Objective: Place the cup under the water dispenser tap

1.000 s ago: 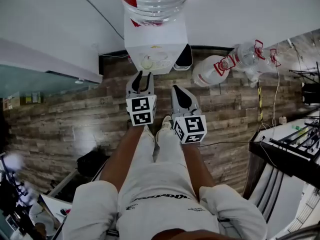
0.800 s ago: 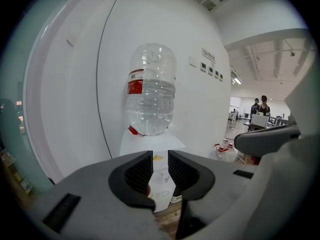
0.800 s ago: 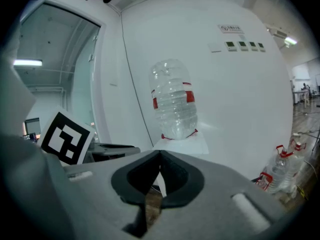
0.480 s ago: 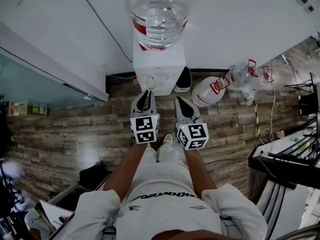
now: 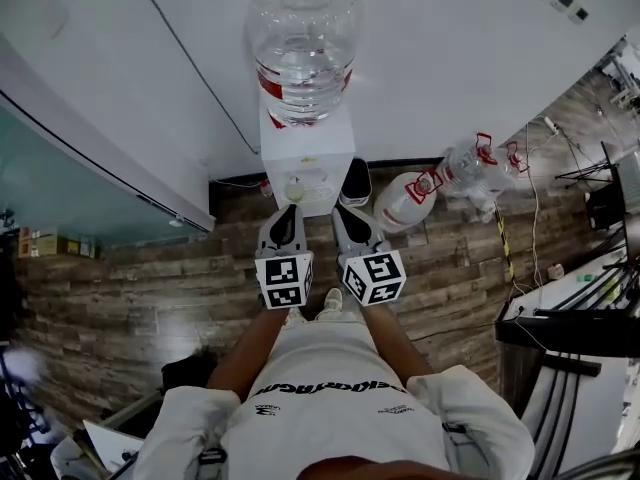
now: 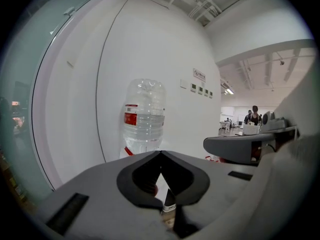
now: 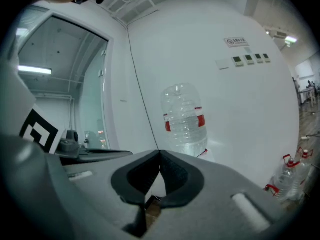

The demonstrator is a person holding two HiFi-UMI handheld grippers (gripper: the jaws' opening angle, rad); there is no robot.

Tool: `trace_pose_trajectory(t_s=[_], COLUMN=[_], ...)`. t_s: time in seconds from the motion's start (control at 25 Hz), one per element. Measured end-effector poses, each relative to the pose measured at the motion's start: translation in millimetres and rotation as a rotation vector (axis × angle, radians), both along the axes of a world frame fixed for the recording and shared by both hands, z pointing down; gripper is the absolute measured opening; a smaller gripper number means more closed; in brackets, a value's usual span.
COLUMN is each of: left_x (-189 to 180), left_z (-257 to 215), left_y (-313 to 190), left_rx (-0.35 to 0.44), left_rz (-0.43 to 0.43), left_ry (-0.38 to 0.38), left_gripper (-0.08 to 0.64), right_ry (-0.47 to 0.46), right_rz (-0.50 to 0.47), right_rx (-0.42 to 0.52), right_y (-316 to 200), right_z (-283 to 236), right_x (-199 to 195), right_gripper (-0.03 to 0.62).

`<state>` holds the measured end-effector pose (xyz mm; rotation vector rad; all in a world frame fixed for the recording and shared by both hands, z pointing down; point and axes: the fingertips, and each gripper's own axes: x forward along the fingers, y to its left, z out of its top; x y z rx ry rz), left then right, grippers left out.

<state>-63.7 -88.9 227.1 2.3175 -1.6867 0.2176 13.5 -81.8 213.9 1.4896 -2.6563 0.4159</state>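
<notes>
grey left tongs [image 5: 290,210] had just shut empty and risen beside the shut, empty right tongs [image 5: 341,211], leaving the cup [image 5: 293,182] apparently set at the dispenser [image 5: 306,153].

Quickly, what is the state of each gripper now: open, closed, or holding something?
Left gripper: closed, holding nothing.
Right gripper: closed, holding nothing.

Office with water dispenser [image 5: 305,160], glass partition [image 5: 75,190]
</notes>
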Motion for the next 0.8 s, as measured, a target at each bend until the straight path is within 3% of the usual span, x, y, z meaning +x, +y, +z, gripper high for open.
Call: trace_pose_trajectory(t_s=[0.16, 0.36, 0.8], left_x=[8.7, 9.8, 9.7], left_z=[-13.7, -26.8, -31.7], left_y=[9.5, 17.4, 14.4], left_rx=[0.029, 0.069, 0.103], left_rz=[0.033, 0.067, 0.071], left_ry=[0.033, 0.018, 0.011], left_gripper=[-0.002, -0.002, -0.002], right_ry=[0.018, 0.017, 0.019], right_rz=[-0.004, -0.005, -0.006], right_rx=[0.011, 0.012, 0.053], right_y=[10.1, 13.9, 7.4], right_z=[-4.3, -12.2, -22.4], right_x=[-0.2, 0.4, -2.2], right_gripper=[-0.002, -0.002, -0.002])
